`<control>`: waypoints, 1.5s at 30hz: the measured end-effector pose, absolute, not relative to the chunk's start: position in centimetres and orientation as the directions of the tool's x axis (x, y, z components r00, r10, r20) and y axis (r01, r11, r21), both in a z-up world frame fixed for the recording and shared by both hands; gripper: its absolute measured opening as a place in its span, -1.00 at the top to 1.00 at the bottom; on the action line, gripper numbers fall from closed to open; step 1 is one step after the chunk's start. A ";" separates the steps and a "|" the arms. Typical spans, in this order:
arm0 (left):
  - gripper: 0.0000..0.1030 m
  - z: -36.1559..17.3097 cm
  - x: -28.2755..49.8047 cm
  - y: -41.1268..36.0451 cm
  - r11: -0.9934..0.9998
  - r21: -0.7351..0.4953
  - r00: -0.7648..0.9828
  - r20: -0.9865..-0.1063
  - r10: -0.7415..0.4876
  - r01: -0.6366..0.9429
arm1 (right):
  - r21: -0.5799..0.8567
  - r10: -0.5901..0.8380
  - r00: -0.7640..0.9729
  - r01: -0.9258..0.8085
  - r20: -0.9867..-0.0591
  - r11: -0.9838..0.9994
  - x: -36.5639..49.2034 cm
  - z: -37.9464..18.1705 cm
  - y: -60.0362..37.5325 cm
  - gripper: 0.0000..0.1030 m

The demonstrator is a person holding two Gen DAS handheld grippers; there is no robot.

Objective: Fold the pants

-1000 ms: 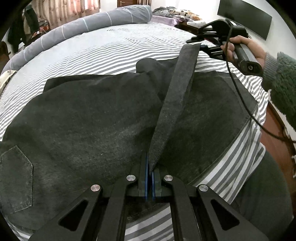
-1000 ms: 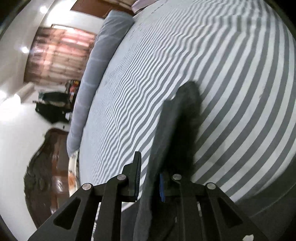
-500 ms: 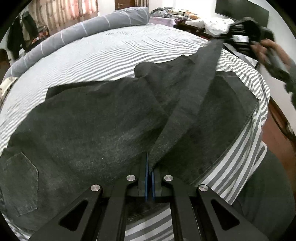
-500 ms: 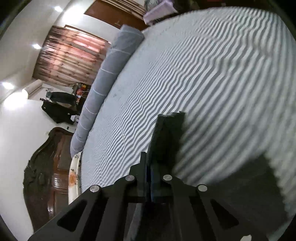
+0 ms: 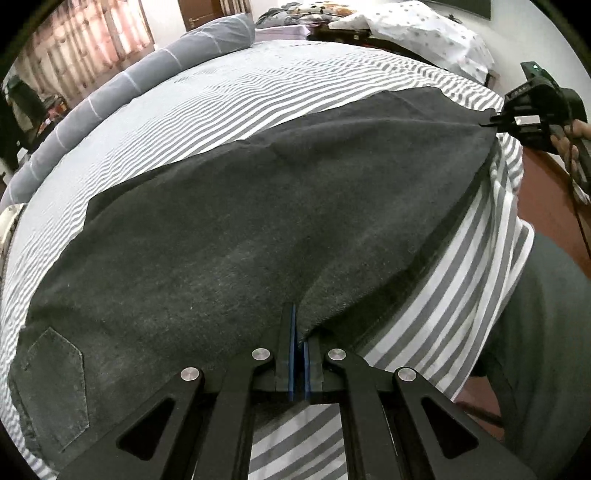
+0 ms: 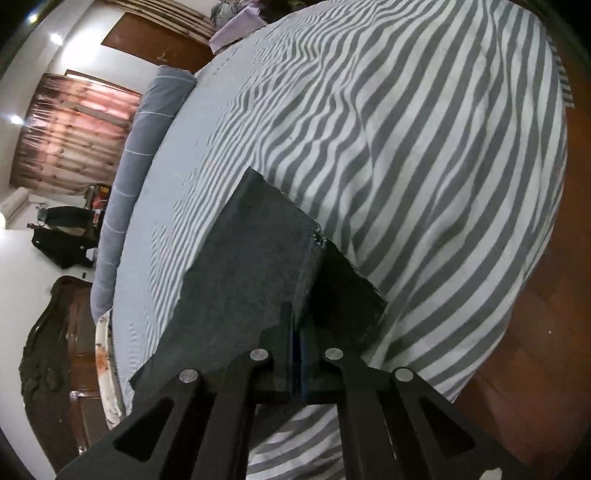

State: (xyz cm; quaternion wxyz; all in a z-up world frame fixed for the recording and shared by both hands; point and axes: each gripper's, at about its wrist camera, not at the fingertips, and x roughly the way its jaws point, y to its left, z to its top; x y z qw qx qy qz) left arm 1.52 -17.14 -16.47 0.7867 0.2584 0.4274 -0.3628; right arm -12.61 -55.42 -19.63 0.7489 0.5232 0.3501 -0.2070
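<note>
Black and closed tight, the left hand-held gripper (image 5: 300,332) pinches the near edge of the dark grey pants (image 5: 240,229). Its two blue pads press the cloth between them. From there the pants spread out wide and mostly flat over the striped bed (image 5: 258,92). A back pocket (image 5: 51,384) shows at the near left side of the cloth.

Far off at the right, the right hand-held gripper (image 5: 496,120) grips the other end of the same edge, and a bit of the person's hand shows behind it. In its own view, the right hand-held gripper (image 6: 297,325) is clenched on a leg end of the pants (image 6: 258,258), and the hem sticks out past the tips over the grey and white stripes.

A long grey bolster pillow (image 5: 122,92) lies along the far side of the bed. A spotted white pillow (image 5: 424,29) sits beyond the bed's far right. Pink curtains (image 6: 74,133) hang at the back. Brown wooden floor (image 6: 535,350) runs beside the bed.
</note>
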 end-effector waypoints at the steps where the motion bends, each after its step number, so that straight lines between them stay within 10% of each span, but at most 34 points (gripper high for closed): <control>1: 0.95 -16.5 1.5 -17.2 0.602 0.093 0.367 -0.861 -0.351 0.793 | 0.629 0.048 0.665 0.678 -0.746 0.380 -12.7 -19.6 -55.4 0.93; 13: 0.91 -17.4 1.3 -17.3 0.601 0.078 0.343 -0.875 -0.341 0.796 | 0.503 -0.014 0.570 0.737 -0.821 0.451 -11.2 -20.2 -55.7 0.92; 22: 0.27 -17.5 1.4 -16.7 0.639 -0.059 0.237 -0.899 -0.368 0.767 | 0.445 -0.052 0.507 0.797 -0.860 0.408 -12.7 -19.7 -56.1 0.12; 31: 0.21 -12.1 6.8 -9.4 0.810 -0.220 0.367 -0.805 -0.465 0.544 | 0.412 -0.127 0.551 0.740 -0.825 0.532 -11.3 -12.2 -53.7 0.09; 45: 0.21 -14.4 16.2 -6.2 0.947 -0.165 0.511 -0.809 -0.290 0.276 | 0.538 0.455 0.409 0.108 -0.791 0.836 17.7 -9.4 -32.8 0.10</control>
